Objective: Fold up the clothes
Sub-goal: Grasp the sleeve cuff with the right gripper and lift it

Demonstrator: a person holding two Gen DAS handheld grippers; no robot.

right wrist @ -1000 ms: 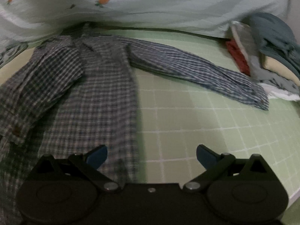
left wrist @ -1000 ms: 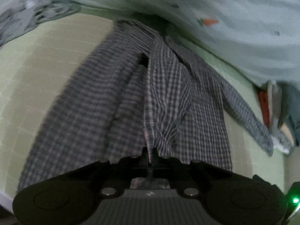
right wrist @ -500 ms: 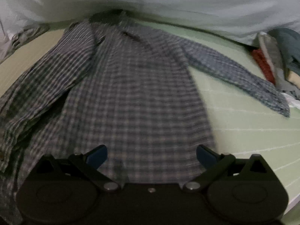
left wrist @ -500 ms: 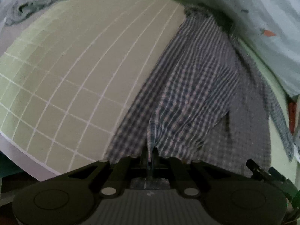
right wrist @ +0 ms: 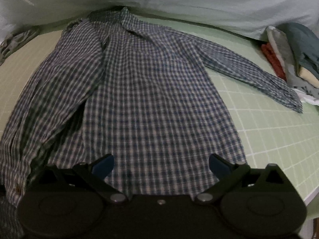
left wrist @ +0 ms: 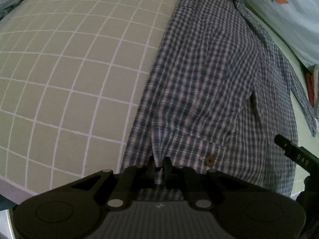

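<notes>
**A:** Starting at the left gripper (left wrist: 159,164): how wide?

**B:** Barely parted. Jaws just now easing open, only a narrow gap. Thin raised ridge of shirt (left wrist: 199,79) pinched between the tips, near the mat's (left wrist: 69,69) front edge.

**A:** And the right gripper (right wrist: 161,166)?

**B:** Spread wide, blue pads (right wrist: 103,165) far apart. Nothing gripped. Hanging above the hem, also toward the mat's front edge. Cannot tell whether touching the cloth.

**A:** Moving outward, then. Where on the mat?

**B:** Lying on the mat, hem at the front edge, collar up at the far edge. Checked in dark blue and white, mostly smooth. Brown button (left wrist: 209,160) close to the front edge.

**A:** Sleeves?

**B:** Left one folded in over the body, toward the mat's left half. Right sleeve (right wrist: 249,71) stretched out flat across the mat's right half, cuff ending near the right edge.

**A:** Bare mat anywhere?

**B:** Plenty: pale green with a white grid, uncovered over the whole left side and the right front corner.

**A:** Beyond the mat?

**B:** Pale sheet (right wrist: 199,4) with carrot prints along the far edge. Pile (right wrist: 289,59) of folded clothes, red, grey, teal and cream, at the far right corner.
</notes>
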